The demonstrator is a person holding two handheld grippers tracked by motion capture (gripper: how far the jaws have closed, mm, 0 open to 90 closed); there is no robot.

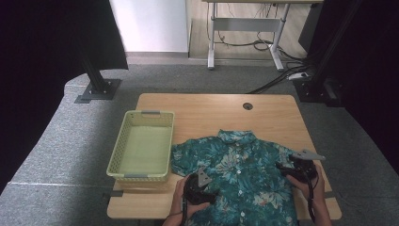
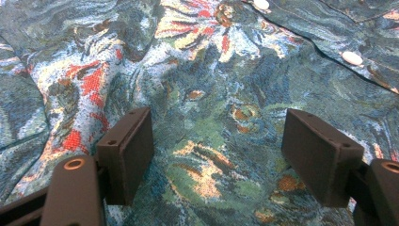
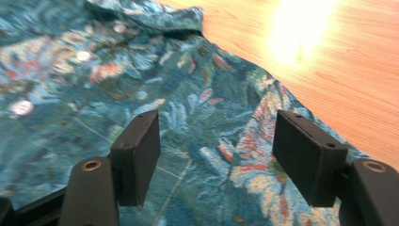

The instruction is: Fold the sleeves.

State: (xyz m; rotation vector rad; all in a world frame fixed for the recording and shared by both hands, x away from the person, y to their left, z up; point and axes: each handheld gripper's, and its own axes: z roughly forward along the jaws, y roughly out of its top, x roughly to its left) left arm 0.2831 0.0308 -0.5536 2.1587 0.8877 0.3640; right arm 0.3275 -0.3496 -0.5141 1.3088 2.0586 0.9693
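A teal floral short-sleeved shirt (image 1: 240, 174) lies spread flat, buttoned front up, on the wooden table (image 1: 211, 110). My left gripper (image 1: 200, 186) rests over the shirt's left side near the front edge. In the left gripper view its jaws stand wide apart just above the printed shirt cloth (image 2: 221, 70), nothing pinched between them. My right gripper (image 1: 296, 167) hovers over the shirt's right sleeve. In the right gripper view its jaws are spread apart above the shirt fabric (image 3: 141, 80) beside the bare table (image 3: 329, 66).
A pale green plastic basket (image 1: 142, 146) stands on the table's left side, beside the shirt's left sleeve. A round cable hole (image 1: 248, 106) sits near the table's far edge. Grey carpet, black stands and a desk frame lie beyond.
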